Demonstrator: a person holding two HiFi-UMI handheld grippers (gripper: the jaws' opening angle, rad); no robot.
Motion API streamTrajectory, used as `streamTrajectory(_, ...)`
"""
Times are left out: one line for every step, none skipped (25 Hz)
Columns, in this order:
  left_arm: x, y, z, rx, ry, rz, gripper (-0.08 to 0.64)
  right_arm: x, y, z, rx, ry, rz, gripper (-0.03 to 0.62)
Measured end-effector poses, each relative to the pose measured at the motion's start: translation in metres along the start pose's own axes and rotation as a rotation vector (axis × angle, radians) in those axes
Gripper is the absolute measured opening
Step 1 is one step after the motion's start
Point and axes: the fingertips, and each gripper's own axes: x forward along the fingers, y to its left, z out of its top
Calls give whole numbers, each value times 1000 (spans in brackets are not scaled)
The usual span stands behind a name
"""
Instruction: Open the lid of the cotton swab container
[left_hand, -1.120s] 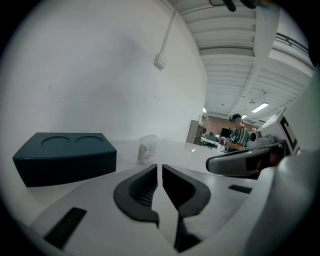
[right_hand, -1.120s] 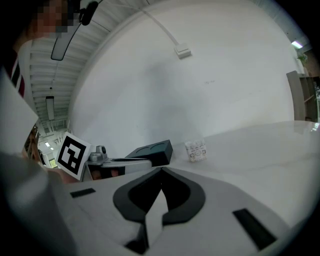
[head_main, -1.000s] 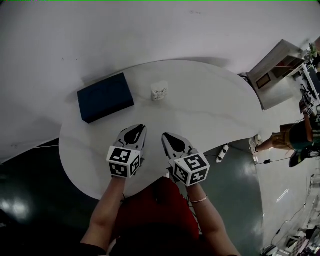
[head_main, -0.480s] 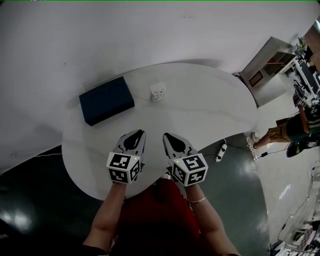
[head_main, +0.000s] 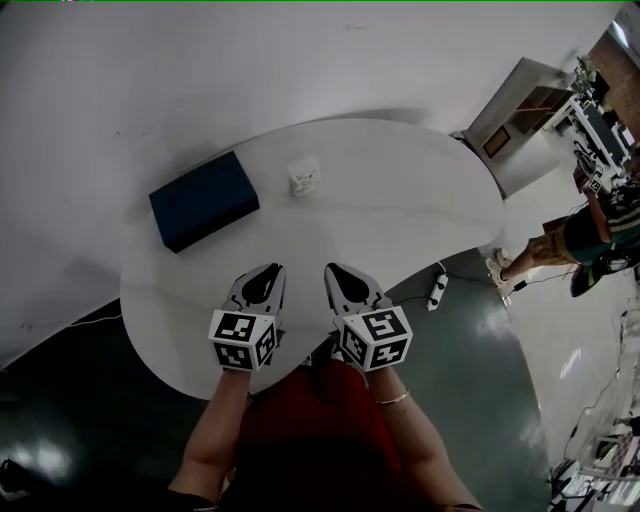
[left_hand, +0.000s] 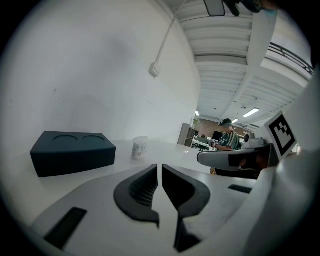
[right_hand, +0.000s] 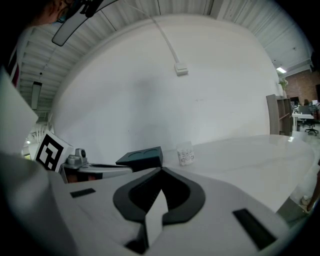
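The round white surface (head_main: 400, 220) carries only two things. The cotton swab container (head_main: 303, 177), small and whitish, stands upright ahead of both pairs of fingers and well apart from them. From the head view it is about on the line that runs out between the two pairs. It is too small to tell how its lid sits. A dark blue box (head_main: 203, 200) lies flat ahead and to the left of the left fingers (head_main: 262, 285), beside the container but apart from it. On its top there are two round shallow hollows. Between the fingers and the container there is only bare surface, and the box lies to the left of this way.

Behind the surface there is a plain white wall. To the right of the right fingers (head_main: 350, 288), down on the dark floor (head_main: 470, 400), lies a white power strip (head_main: 434, 291). Farther right stand a light cabinet (head_main: 515, 120) and a person (head_main: 590, 240).

The left fingers are almost closed. In the left gripper view only a thin slit is between the dark ribbed pads (left_hand: 142, 187), and nothing is in it. The right fingers are closed tip to tip and hold nothing. Both pairs hover over the near part of the surface, side by side, a little apart, and they point toward the container.
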Motion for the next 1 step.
streamTrajectory(-1, 0, 0, 0, 0, -1, 48, -1, 0, 0, 1, -1, -2, 15)
